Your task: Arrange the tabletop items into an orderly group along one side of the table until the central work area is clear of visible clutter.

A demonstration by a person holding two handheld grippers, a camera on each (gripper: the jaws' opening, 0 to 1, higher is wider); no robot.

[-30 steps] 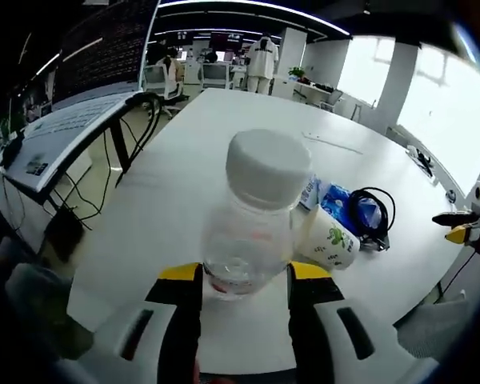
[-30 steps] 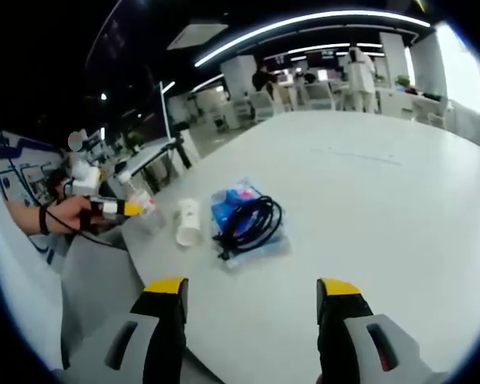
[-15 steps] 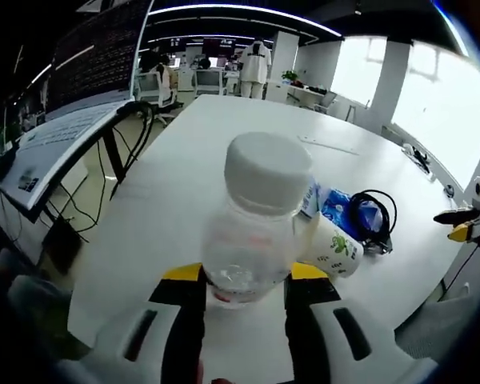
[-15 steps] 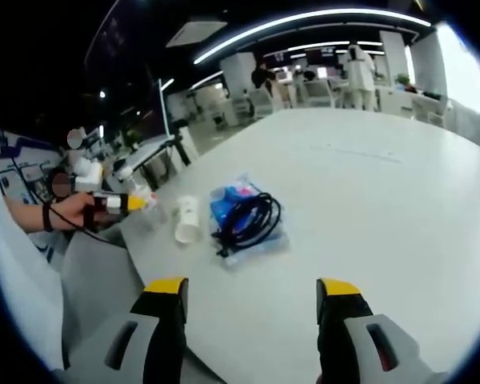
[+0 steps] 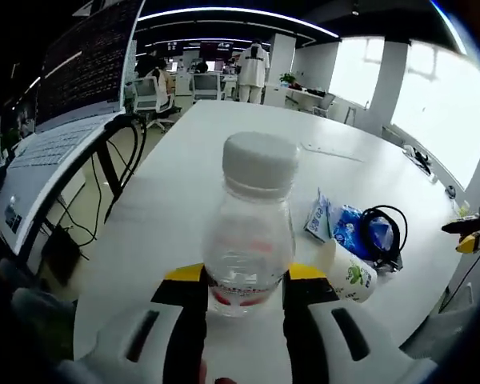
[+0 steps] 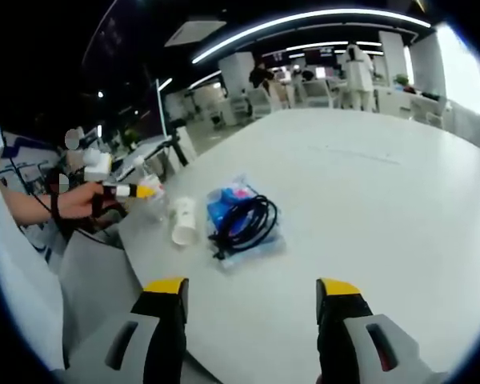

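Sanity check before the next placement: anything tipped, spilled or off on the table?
The paper cup lies on its side next to the blue packet, which has a black cable coiled on it. No spill visible. The left gripper holds the clear bottle upright.

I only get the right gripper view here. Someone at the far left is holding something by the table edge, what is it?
Observer: A clear plastic bottle with a white cap, clamped upright between the left gripper fingers.
Visitor: Is anything in it?
Observer: It looks nearly empty; there is a red-printed label near its base.
Visitor: And that white cup lying beside it?
Observer: The paper cup has a green leaf print on its side, and it lies right next to the bottle.
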